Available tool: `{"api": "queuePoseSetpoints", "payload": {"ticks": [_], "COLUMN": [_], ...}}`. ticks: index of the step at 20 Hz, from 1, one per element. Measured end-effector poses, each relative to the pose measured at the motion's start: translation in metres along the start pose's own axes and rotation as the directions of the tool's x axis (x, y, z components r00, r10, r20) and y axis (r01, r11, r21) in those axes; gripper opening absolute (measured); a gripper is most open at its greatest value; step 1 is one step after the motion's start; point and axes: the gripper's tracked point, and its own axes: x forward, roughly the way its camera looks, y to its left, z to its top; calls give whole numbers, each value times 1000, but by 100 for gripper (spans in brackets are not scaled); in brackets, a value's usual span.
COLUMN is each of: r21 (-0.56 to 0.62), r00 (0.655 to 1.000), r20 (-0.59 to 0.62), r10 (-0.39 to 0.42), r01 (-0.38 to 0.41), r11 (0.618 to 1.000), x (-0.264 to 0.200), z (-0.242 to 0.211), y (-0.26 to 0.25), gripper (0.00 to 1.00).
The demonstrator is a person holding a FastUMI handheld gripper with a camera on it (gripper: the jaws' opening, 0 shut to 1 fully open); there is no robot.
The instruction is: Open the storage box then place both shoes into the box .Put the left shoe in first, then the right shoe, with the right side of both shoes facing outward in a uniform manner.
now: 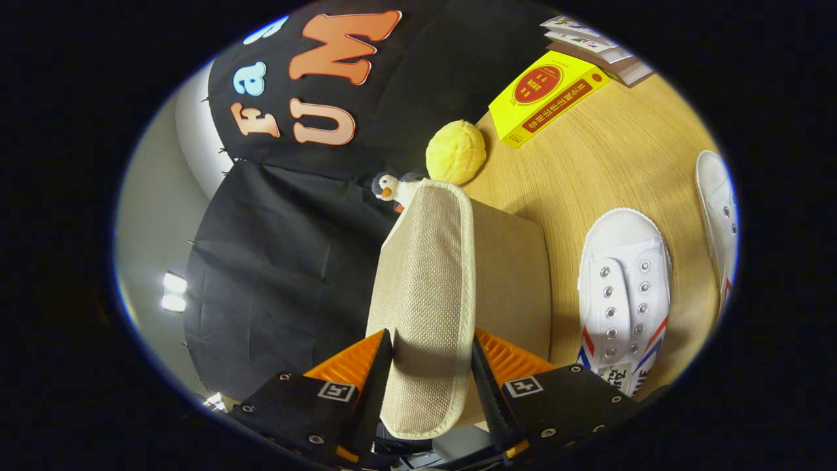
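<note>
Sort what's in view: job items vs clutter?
Job: storage box; its woven lid, held between the tongs; near white shoe; second white shoe, further off.

Clutter: yellow ball, penguin toy, yellow book, stacked books.
</note>
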Motion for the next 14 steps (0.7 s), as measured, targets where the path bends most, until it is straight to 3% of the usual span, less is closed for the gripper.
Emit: {"api": "queuePoseSetpoints", "payload": {"ticks": [3, 5, 8, 9, 10, 14], "r21": [17, -13, -29, -41, -59, -158], "r00": [998, 995, 988, 986, 985, 982], "r20": [40, 82, 143, 154, 158, 168], "r10": [55, 51, 56, 57, 61, 92], "r01": [-55, -50, -53, -51, -53, -65], "r11": [998, 999, 998, 998, 997, 985], "x": [-14, -22, -31, -31, -32, -18], "z": [9, 20, 31, 33, 31, 29], "y": [26, 37, 65, 76, 89, 151], "gripper": [55, 47, 13, 9, 4, 6]}}
